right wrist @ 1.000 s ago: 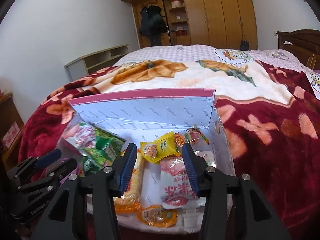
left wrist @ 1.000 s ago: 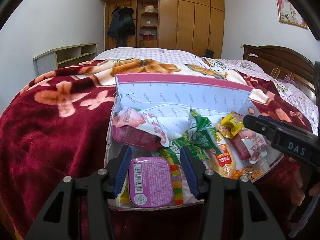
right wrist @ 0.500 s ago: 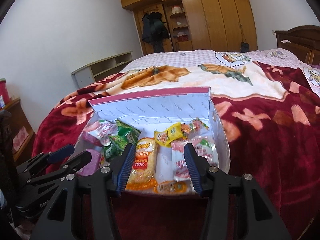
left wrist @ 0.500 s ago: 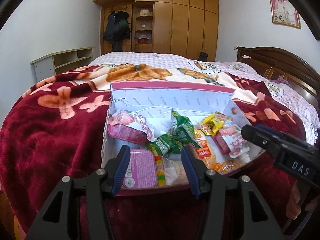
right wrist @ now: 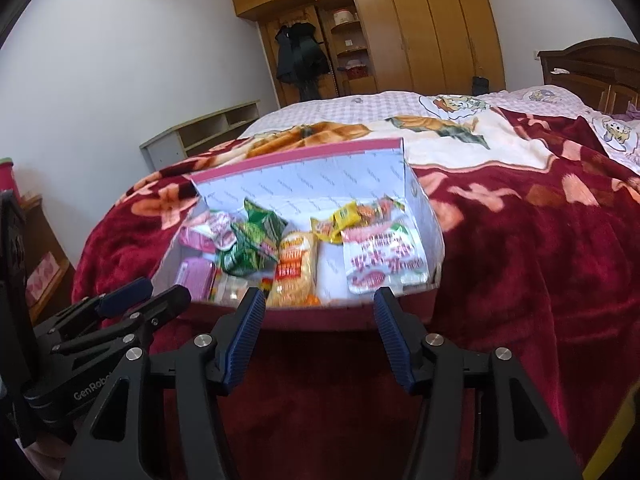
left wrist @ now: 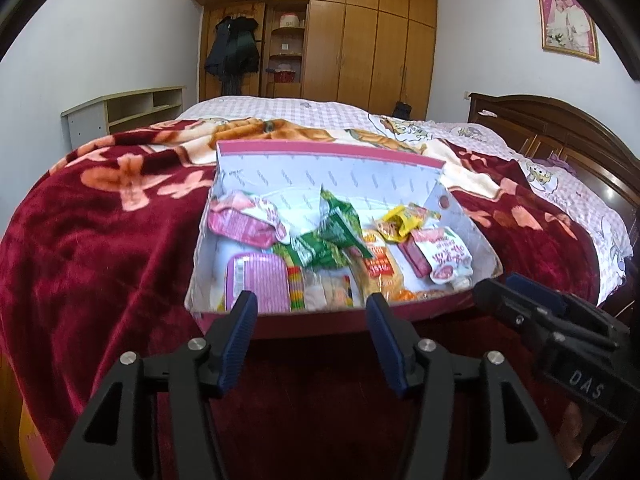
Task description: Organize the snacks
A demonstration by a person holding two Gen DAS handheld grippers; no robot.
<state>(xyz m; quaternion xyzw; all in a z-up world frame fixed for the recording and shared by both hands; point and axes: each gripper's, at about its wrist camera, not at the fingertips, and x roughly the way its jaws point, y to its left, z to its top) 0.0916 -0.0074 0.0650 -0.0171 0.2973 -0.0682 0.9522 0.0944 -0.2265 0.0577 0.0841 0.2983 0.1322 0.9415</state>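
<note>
A pink-edged white cardboard box (left wrist: 320, 170) lies open on the red blanket, filled with several snacks: a purple tub (left wrist: 258, 278), green packets (left wrist: 336, 228), an orange pack (left wrist: 378, 272), yellow candies (left wrist: 400, 220) and a pink-white pouch (left wrist: 444, 258). The box also shows in the right wrist view (right wrist: 320, 176), with the orange pack (right wrist: 294, 270) and the pouch (right wrist: 384, 264) nearest. My left gripper (left wrist: 312, 314) is open and empty, just before the box's near edge. My right gripper (right wrist: 320, 312) is open and empty, beside it to the right.
The box sits on a bed with a red flowered blanket (left wrist: 100, 240). A wooden headboard (left wrist: 560, 128) stands at the right, a wardrobe (left wrist: 340, 36) at the back and a low shelf (left wrist: 124, 110) at the left wall.
Both grippers have pulled back from over the box to just before its near edge. The purple tub, between my left fingers a second ago, lies in the box.
</note>
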